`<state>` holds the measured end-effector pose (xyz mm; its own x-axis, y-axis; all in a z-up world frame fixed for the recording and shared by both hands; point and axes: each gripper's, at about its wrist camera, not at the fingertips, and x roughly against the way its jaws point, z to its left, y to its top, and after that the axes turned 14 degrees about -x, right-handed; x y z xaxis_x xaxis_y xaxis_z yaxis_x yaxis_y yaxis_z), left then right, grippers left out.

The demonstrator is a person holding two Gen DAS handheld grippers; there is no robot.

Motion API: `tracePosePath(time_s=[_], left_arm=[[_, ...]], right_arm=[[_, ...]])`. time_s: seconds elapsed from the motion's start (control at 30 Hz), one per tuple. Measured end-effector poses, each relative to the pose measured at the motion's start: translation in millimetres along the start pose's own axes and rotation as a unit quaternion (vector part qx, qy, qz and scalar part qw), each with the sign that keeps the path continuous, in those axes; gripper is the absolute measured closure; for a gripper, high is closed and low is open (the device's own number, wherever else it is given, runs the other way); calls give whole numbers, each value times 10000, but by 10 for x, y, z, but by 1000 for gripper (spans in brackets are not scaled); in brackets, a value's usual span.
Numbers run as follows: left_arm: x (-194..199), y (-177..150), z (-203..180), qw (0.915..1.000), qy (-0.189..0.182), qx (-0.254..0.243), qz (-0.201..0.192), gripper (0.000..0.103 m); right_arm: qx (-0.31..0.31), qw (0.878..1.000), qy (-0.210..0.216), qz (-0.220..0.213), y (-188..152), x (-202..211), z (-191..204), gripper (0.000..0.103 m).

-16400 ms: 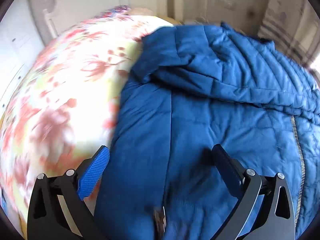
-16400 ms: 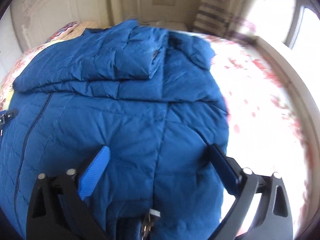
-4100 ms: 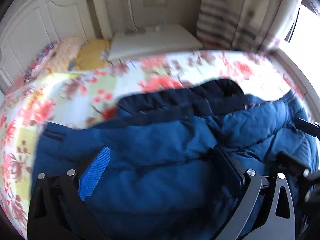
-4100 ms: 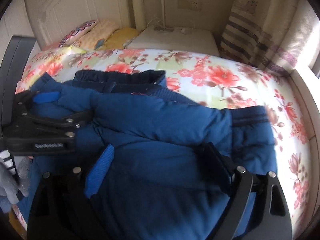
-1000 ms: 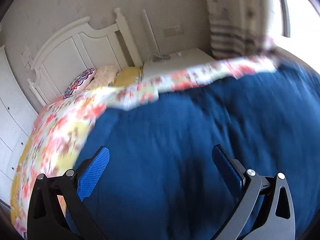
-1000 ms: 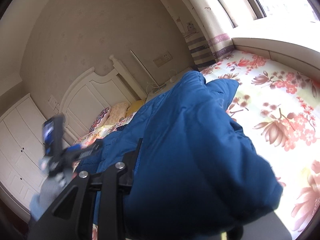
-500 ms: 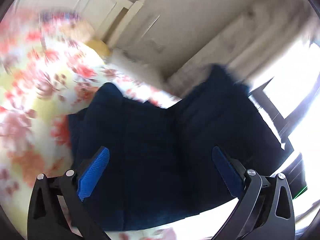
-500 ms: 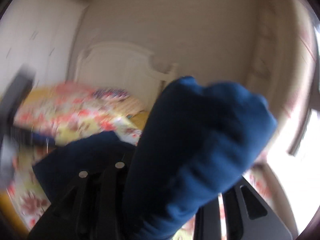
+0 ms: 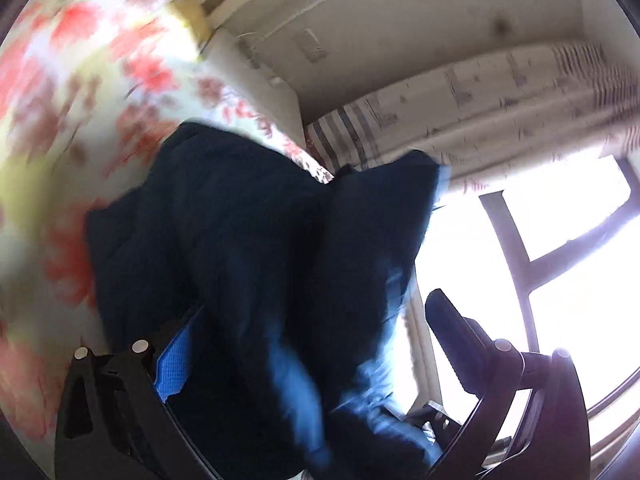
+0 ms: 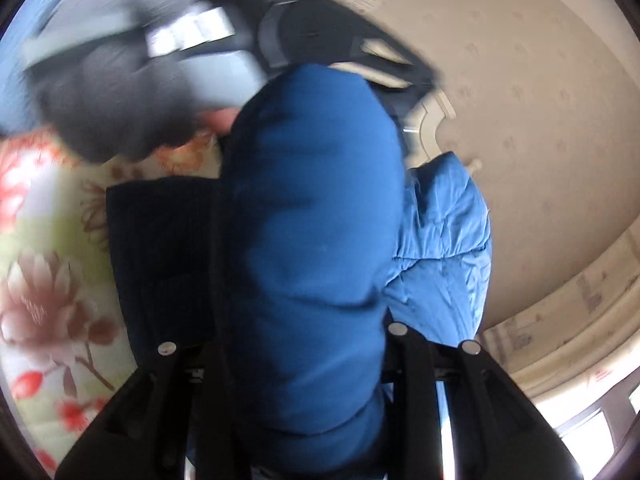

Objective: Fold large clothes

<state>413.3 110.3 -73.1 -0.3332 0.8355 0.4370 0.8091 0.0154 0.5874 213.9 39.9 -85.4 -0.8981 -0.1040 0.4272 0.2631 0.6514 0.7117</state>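
jacket [image 10: 312, 240]: one – a puffy blue quilted one, bunched up and lifted off the bed; in the left wrist view [image 9: 256, 264] it reads almost black against the window light.
right gripper [image 10: 304, 344]: one, clamped on a thick roll of the jacket – the fabric bulges out between both black fingers and hides the pads.
left gripper [image 9: 312, 332]: one, fingers spread wide; the blue pad [image 9: 174, 364] shows on the left finger, the dark right finger [image 9: 456, 340] stands clear against the window. jacket fabric hangs between them and lies against the left finger. the right finger does not press on it, so nothing is pinched.
hands: one in view, gloved in grey [image 10: 116, 92], at the top left of the right wrist view, blurred, holding the black frame of the other tool.
bed: one, under a floral cover [image 9: 80, 92] with red and pink blooms on cream and yellow-green; seen in both views [image 10: 48, 264].
curtain [image 9: 480, 112]: one, pale with grey stripes near its end.
window [image 9: 560, 248]: one, dark frame, blown out by daylight.
wall socket [image 9: 310, 46]: one plate on the beige wall.
writing: a white label strip [image 10: 188, 36] sits on the tool by the glove; too blurred to read. no brand legible anywhere.
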Motion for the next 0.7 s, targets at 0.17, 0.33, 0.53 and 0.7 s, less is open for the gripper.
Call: tracePosePath(time_s=[0.17, 0.33, 0.53, 0.7], left_arm=[[-536, 289, -459, 9721, 1463, -1269, 1325, 4], [-910, 593, -395, 9684, 1473, -899, 1801, 9], [-834, 473, -554, 9653, 1620, -1352, 1540, 47], [-799, 423, -486, 9684, 1547, -1387, 1379, 50]], right_arm=[[167, 9997, -169, -88, -36, -11, 75, 74], [363, 9987, -273, -228, -107, -1, 170, 73], [99, 9987, 60, -493, -271, 305, 115, 25], [-1361, 9897, -80, -436, -687, 687, -379, 18]])
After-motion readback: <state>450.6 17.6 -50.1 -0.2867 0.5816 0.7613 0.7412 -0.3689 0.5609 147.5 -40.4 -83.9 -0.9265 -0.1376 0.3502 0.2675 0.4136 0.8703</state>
